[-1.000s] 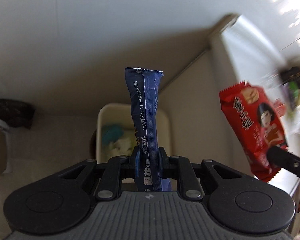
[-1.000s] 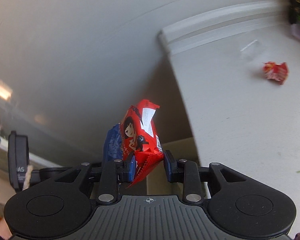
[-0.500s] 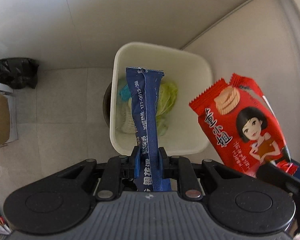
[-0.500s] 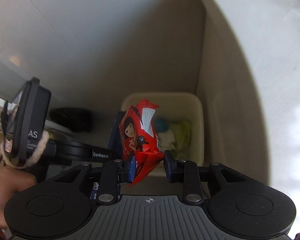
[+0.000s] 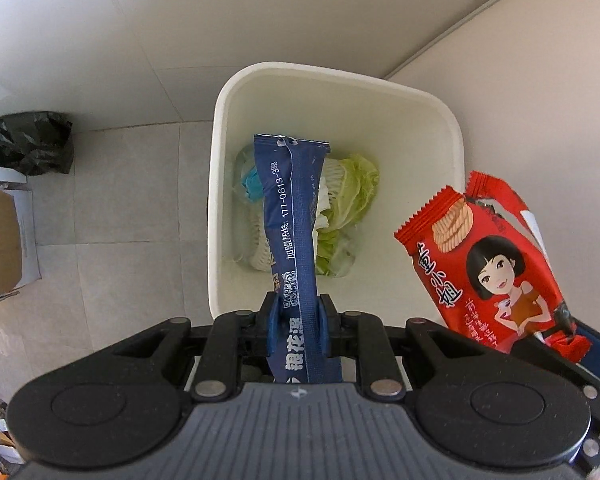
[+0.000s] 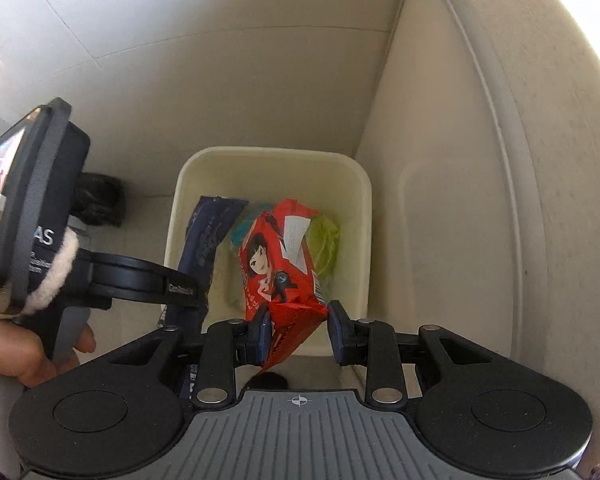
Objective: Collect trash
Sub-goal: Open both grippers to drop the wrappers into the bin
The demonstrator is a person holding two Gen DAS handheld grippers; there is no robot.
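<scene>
Two grippers above the white bin [image 5: 260,80]: left gripper [image 5: 298,316] clamped on blue wrapper [image 5: 294,220], right gripper [image 6: 298,334] pinching red snack packet [image 6: 278,264].

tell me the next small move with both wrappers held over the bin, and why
Probably open both grippers and let the wrappers drop. The left gripper is shut on the blue wrapper and the right gripper on the red snack wrapper. Both hang over the open mouth of the white bin, which already holds green leaves, so they should fall in.
</scene>
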